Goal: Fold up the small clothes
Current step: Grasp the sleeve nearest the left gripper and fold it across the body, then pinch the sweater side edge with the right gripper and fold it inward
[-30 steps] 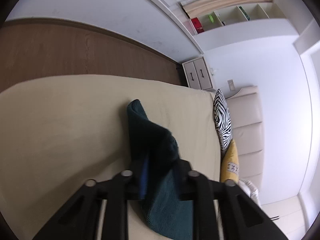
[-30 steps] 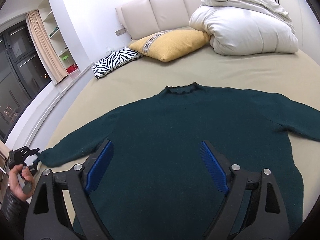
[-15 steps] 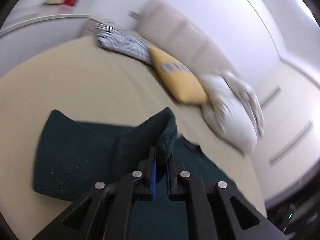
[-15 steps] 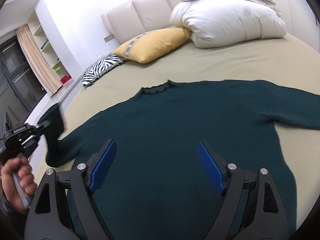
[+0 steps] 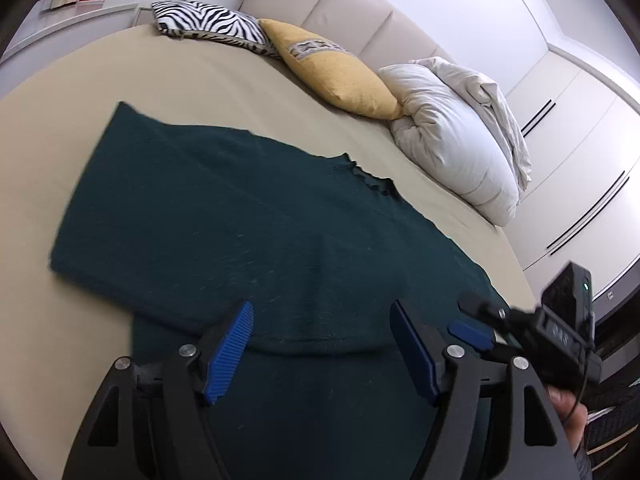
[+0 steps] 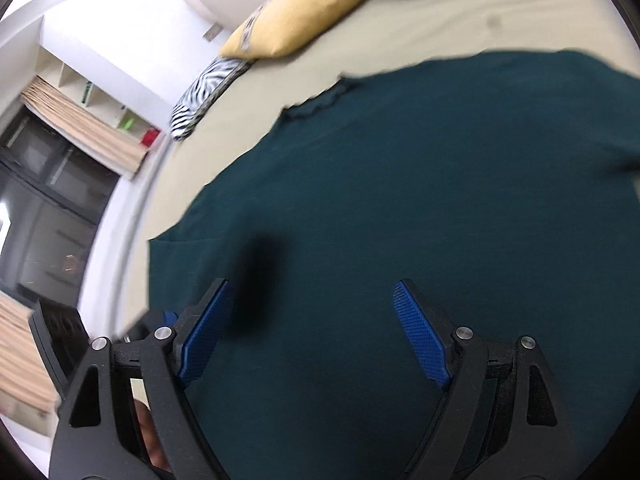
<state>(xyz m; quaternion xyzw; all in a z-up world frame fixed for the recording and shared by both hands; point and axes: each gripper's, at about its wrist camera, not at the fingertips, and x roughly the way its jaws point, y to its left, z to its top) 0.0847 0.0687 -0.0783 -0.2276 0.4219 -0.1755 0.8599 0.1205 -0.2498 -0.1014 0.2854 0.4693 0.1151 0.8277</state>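
A dark green knitted sweater lies flat on the beige bed, neck toward the pillows. Its left sleeve is folded across the body, its cuff edge just ahead of my left gripper. My left gripper is open and empty, low over the sweater's lower part. My right gripper is open and empty over the sweater too. It also shows at the right of the left wrist view, held by a hand.
A zebra-print pillow, a yellow cushion and a bunched white duvet lie along the padded headboard. A window with a curtain and shelves are off the bed's left side.
My left gripper carried the sleeve cuff over the sweater's body, let it go and opened. The right gripper stayed open and swung closer over the sweater.
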